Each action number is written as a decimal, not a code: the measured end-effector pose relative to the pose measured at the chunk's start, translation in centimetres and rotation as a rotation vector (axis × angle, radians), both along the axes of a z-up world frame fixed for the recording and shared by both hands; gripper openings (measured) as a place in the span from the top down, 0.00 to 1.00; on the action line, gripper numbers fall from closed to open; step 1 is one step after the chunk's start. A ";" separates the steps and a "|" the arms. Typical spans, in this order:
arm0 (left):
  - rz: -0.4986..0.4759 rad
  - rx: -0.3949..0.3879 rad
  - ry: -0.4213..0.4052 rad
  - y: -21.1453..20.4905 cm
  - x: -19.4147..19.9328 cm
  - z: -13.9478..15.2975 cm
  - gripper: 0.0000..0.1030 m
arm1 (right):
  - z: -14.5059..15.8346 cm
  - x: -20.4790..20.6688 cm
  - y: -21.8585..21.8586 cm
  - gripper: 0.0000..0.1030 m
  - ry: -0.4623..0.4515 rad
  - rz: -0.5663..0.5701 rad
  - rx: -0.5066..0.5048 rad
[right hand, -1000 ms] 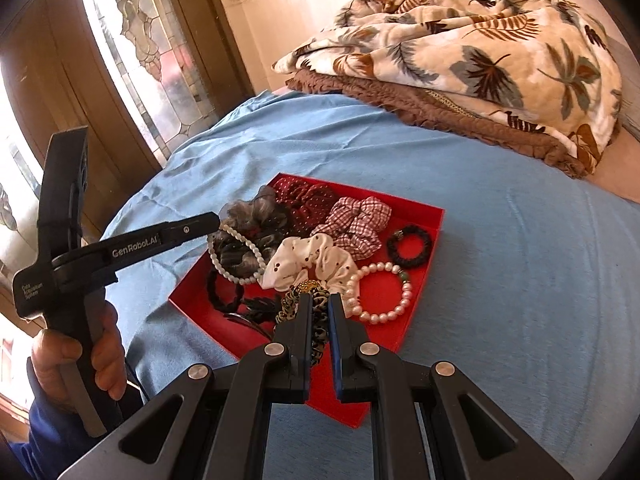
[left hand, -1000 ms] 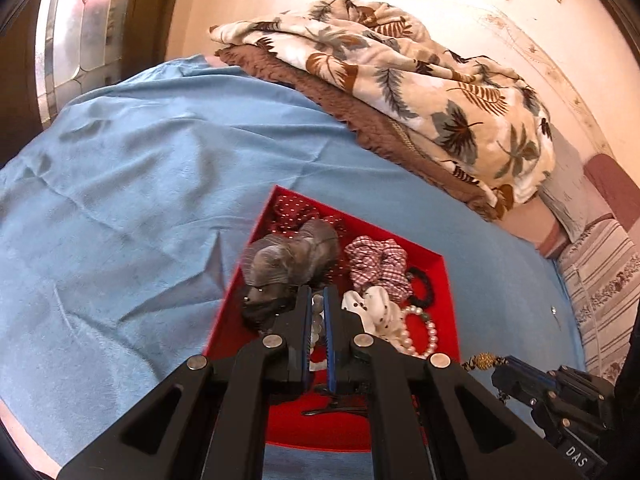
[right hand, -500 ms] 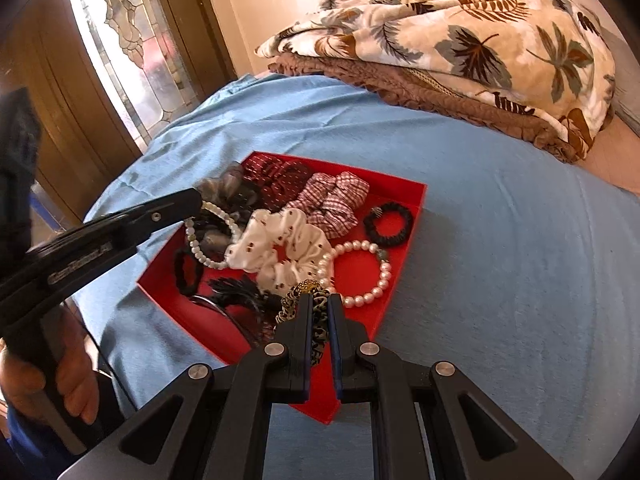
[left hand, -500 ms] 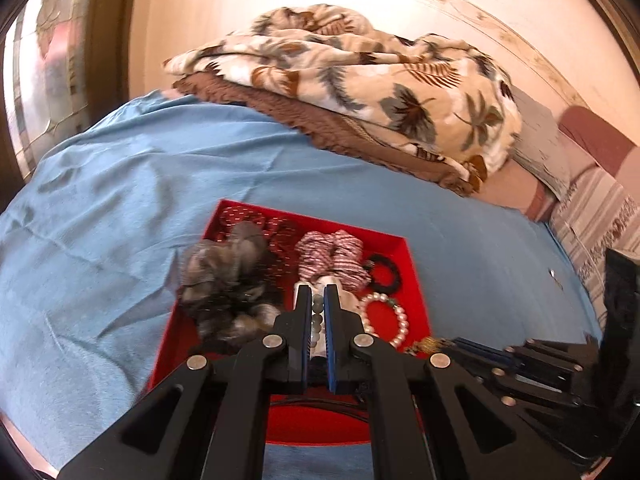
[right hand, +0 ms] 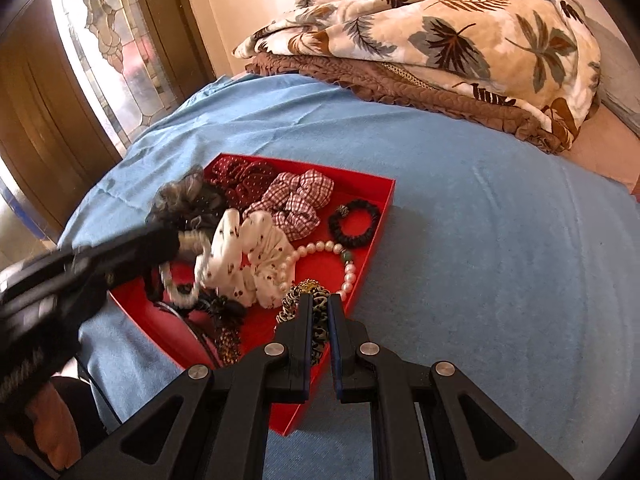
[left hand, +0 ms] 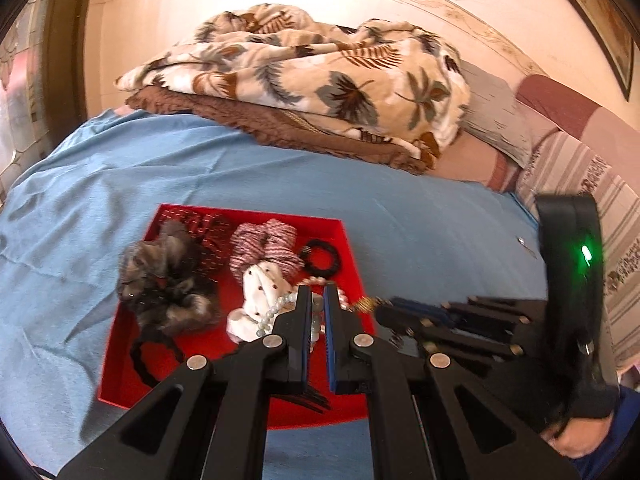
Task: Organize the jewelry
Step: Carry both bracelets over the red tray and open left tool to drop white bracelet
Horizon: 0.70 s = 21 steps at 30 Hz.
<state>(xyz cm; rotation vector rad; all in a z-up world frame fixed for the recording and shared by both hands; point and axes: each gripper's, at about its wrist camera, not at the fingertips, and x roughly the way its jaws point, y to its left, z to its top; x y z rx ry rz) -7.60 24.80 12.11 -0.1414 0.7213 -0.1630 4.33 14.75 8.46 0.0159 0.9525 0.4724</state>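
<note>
A red tray [left hand: 120, 344] [right hand: 384, 204] lies on the blue bed sheet, holding scrunchies, bracelets and hair clips. My left gripper [left hand: 317, 300] is shut on a pale bead bracelet [left hand: 276, 312] over the tray, next to the white dotted scrunchie [left hand: 260, 284]. My right gripper [right hand: 320, 308] is shut on a gold and black chain bracelet [right hand: 298, 294] at the tray's near right edge. A pearl bracelet [right hand: 320, 252], a black hair tie [right hand: 354, 222], a checked scrunchie [right hand: 298, 196], a dark red scrunchie [right hand: 244, 176] and a grey scrunchie [left hand: 164, 280] lie in the tray.
A leaf-print blanket [left hand: 304, 76] on a brown quilt [left hand: 280, 128] lies at the far side of the bed. A wooden door with stained glass [right hand: 100, 52] stands at the left. Striped pillows [left hand: 580, 168] are at the right.
The left gripper has swung right and drawn back over the tray with the bead bracelet. The right gripper has moved closer to the tray with the chain bracelet.
</note>
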 end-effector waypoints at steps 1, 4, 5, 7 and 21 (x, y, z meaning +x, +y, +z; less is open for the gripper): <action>-0.013 -0.009 0.007 -0.2 -0.1 -0.1 0.95 | 0.0 0.2 -0.1 0.92 0.005 0.000 0.012; -0.052 -0.062 0.046 -0.6 -0.1 -0.7 0.95 | -0.2 1.0 -0.7 0.92 0.030 -0.005 0.056; -0.062 -0.081 0.060 -0.7 -0.1 -0.9 0.95 | -0.3 1.2 -0.8 0.92 0.039 -0.006 0.069; -0.083 -0.114 0.100 -1.0 0.1 -1.8 0.95 | -0.6 1.7 -1.0 0.92 0.058 -0.011 0.089; -0.054 -0.005 0.194 -2.1 1.0 -4.4 0.95 | -3.2 3.4 -0.6 0.92 0.141 -0.005 0.100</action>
